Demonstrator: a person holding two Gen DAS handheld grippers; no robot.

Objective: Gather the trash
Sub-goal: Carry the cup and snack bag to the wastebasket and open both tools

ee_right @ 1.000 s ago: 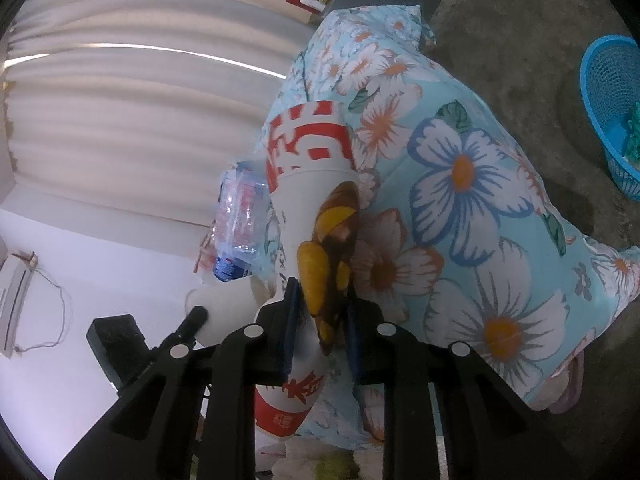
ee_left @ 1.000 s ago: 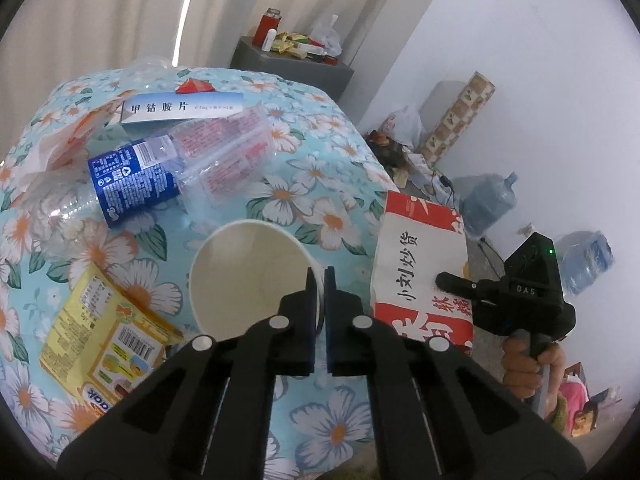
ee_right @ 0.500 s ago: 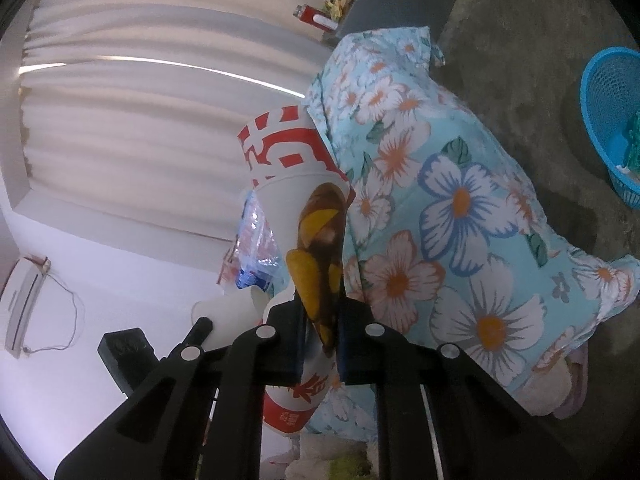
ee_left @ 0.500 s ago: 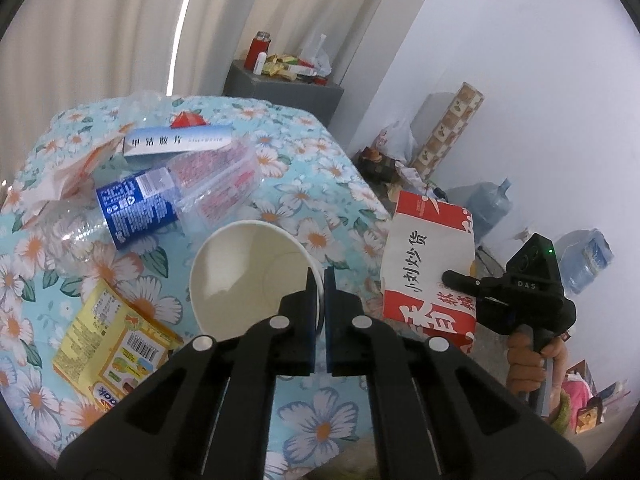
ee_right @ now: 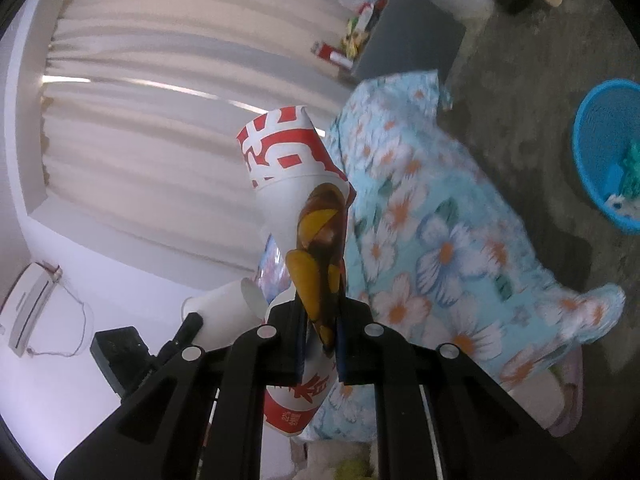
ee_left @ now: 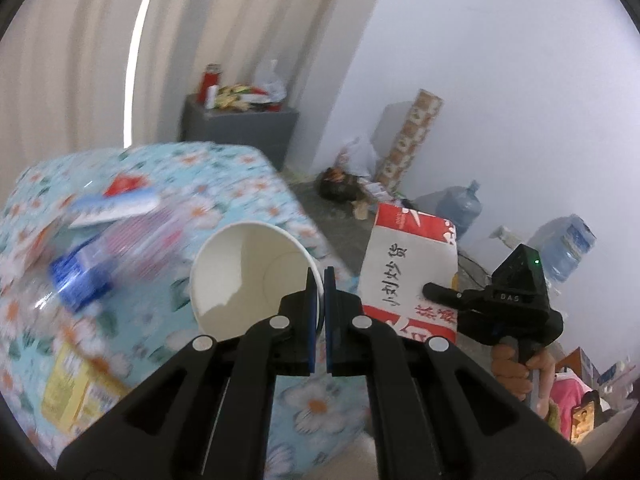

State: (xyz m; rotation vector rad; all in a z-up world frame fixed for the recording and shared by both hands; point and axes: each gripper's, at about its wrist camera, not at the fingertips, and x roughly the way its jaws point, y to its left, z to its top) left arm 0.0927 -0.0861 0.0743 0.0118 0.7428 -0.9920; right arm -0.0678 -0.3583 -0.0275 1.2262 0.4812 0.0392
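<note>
My left gripper (ee_left: 319, 276) is shut on the rim of a white paper cup (ee_left: 248, 272), which hangs tilted above the floral table (ee_left: 224, 176) with its mouth towards the camera. A red and white paper bag (ee_left: 404, 264) with printed characters is held up off the table's right edge by my right gripper (ee_left: 430, 290), with a hand on its grip. In the right wrist view the right gripper (ee_right: 320, 312) is shut on that bag (ee_right: 288, 168), the pads pinching its chestnut picture. The cup (ee_right: 224, 312) and left gripper (ee_right: 192, 322) show at lower left.
A blurred plastic bottle (ee_left: 92, 272), a white and blue box (ee_left: 116, 204) and a yellow packet (ee_left: 76, 392) lie on the table. A blue basket (ee_right: 596, 120) holding some trash stands on the floor. A grey cabinet (ee_left: 236, 128) and water jugs (ee_left: 460, 208) stand along the walls.
Both grippers have risen and drawn back from the table, the left with the cup, the right with the bag lifted off the cloth. The right jaws have pinched the bag tighter.
</note>
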